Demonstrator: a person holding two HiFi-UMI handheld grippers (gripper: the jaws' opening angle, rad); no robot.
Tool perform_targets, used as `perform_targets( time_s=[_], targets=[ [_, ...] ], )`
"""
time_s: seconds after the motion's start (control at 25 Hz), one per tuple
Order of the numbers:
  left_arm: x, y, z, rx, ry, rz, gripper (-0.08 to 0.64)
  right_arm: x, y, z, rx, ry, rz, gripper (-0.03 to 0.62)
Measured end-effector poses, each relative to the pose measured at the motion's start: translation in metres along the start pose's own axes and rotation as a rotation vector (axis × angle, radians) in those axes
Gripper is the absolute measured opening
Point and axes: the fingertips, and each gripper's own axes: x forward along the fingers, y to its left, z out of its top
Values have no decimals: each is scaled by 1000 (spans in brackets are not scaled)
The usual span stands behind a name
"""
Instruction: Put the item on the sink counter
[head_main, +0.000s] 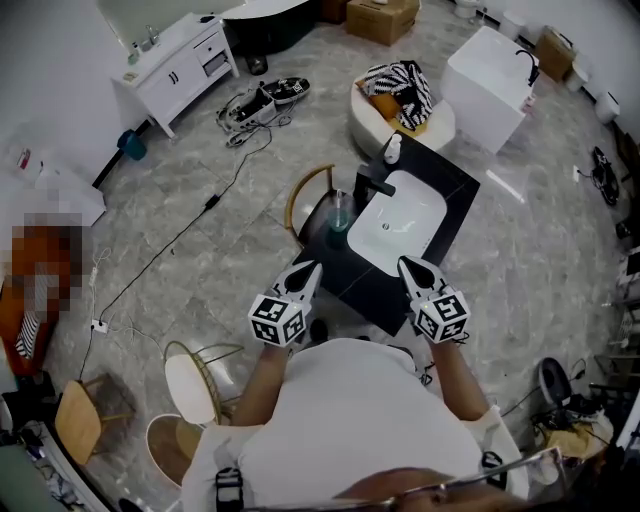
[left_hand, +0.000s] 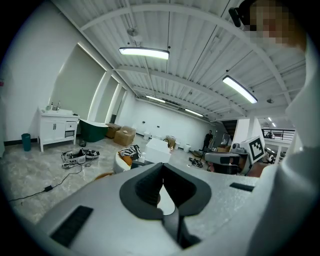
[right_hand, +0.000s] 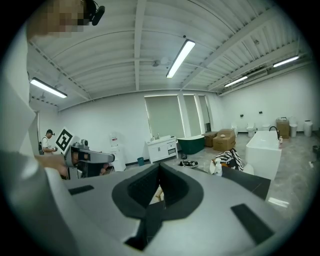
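Black counter (head_main: 350, 285) holds one basin (head_main: 405, 215), one bottle (head_main: 392, 149) at its far corner, one cup (head_main: 340, 215). Closed and empty: left gripper (head_main: 311, 267), right gripper (head_main: 405, 263).

greenish item (head_main: 340, 217) on the sink counter (head_main: 347, 277) is too small to identify.

Ahead of both sets of fingertips, the near corner of the black sink counter (head_main: 352, 284) lies bare and open to approach. Beyond the left gripper (head_main: 311, 268) fingers, a green cup (head_main: 340, 216) and black faucet (head_main: 374, 184) stand at the counter's edge. Past the right gripper (head_main: 408, 264) fingers, the white basin (head_main: 398, 222) occupies the middle. A white bottle (head_main: 392, 149) stands at the far end.
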Motion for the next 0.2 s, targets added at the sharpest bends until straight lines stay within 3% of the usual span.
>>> perform_targets(
  time_s=[0.2],
  targets=[
    [0, 7, 1, 2, -2, 1, 3, 7, 1, 1, 6, -3, 4, 5]
  ],
)
